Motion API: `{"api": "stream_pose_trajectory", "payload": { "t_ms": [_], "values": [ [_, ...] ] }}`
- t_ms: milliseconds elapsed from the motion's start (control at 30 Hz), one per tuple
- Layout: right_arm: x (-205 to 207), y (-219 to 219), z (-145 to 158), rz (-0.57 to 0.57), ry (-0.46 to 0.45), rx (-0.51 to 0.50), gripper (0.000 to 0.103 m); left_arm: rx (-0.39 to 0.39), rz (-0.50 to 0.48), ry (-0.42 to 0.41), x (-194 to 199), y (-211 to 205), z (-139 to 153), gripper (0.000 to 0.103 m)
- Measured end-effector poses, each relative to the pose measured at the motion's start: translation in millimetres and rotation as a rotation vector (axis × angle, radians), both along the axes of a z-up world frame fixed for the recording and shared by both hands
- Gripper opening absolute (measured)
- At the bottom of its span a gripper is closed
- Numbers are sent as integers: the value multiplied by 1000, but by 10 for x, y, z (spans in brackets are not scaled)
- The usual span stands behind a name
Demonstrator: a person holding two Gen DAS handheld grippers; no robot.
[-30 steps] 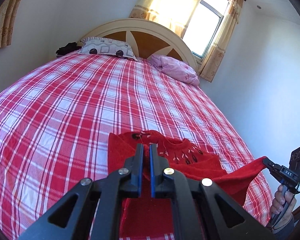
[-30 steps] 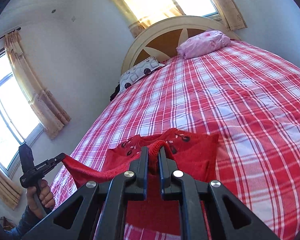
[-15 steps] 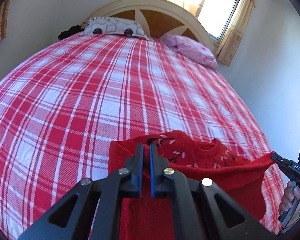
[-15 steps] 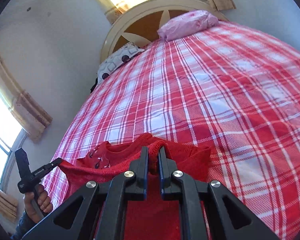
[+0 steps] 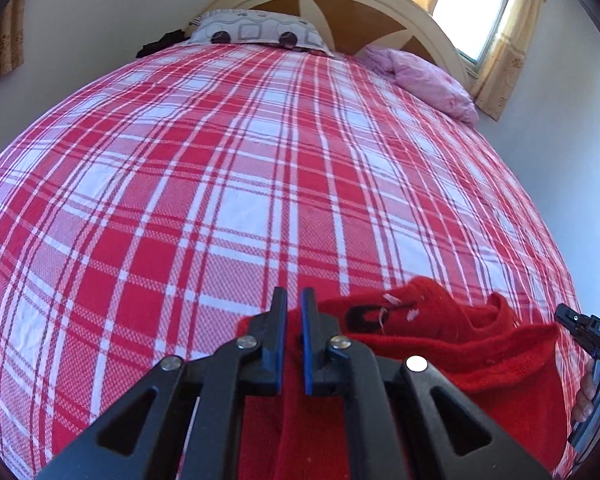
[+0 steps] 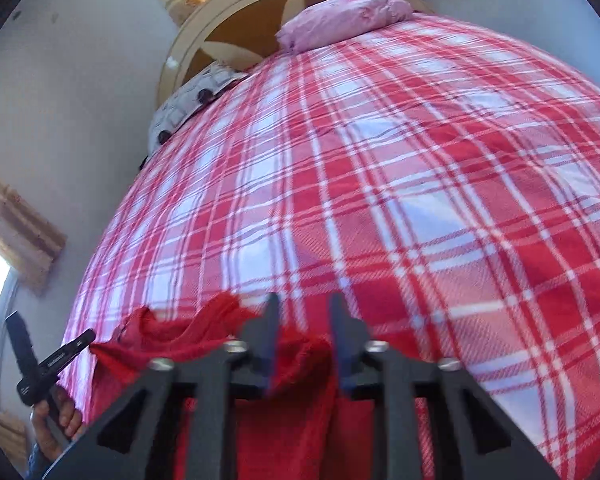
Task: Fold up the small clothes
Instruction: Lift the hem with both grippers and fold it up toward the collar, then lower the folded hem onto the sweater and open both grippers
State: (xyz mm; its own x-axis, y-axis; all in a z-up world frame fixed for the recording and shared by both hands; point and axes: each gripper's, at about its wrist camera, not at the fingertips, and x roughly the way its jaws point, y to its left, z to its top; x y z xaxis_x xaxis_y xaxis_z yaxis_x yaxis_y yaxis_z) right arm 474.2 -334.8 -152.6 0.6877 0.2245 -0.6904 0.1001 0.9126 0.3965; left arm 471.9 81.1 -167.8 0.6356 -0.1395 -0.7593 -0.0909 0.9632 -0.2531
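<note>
While sweater [image 5: 440,344] lies bunched at near bed [image 5: 228,184] edge, left gripper [image 5: 294,340] clamps its corner; right gripper [image 6: 304,340] jaws just opened, cloth loose between. Fold barely begun; flattening, folding left.

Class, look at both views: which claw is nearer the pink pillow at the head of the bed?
Right. The pink pillow lies on the bed's right side; the right claw works that edge of the red sweater, the left claw the opposite edge.

A bed [image 5: 228,184] with a red-and-white plaid cover carries everything. A red sweater [image 5: 472,364] lies crumpled at its near edge. A patterned pillow [image 5: 256,32] and a pink pillow [image 5: 428,80] rest by the headboard.
</note>
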Motion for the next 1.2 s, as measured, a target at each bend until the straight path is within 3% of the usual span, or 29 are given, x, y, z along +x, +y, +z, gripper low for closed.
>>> {"api": "stream_pose_trajectory", "payload": {
  "t_ms": [100,233,300,433,533,633,767,833,967,1100,1200],
  "values": [
    [-124,-43,58,-6,-47,32,57,-13,38,5,-22,96,21,14],
    [-410,196,181,72,-95,-91,57,4,72,3,-239,181,37,40],
    [-531,338,197,127,-98,-104,57,11,62,-11,-365,142,35,43],
    [-576,573,102,190,-18,-139,57,61,16,-4,-619,-17,36,44],
    [-557,723,-26,222,36,-217,57,212,-10,-16,-749,-231,8,57],
    [-403,748,-275,196,130,-292,57,333,-25,8,-645,-385,-150,57],
    [-282,773,-342,178,157,-397,57,430,-4,19,-445,-460,-288,63],
    [-247,743,-335,149,174,-389,57,434,8,26,-414,-439,-284,66],
    [-353,777,-127,79,134,-401,57,362,14,14,-654,-360,-159,65],
    [-376,1218,-55,240,122,-376,57,368,14,-48,-931,-344,-49,70],
    [-287,1622,-173,330,127,-438,57,404,-21,-17,-889,-454,-163,72]
  ]
}}
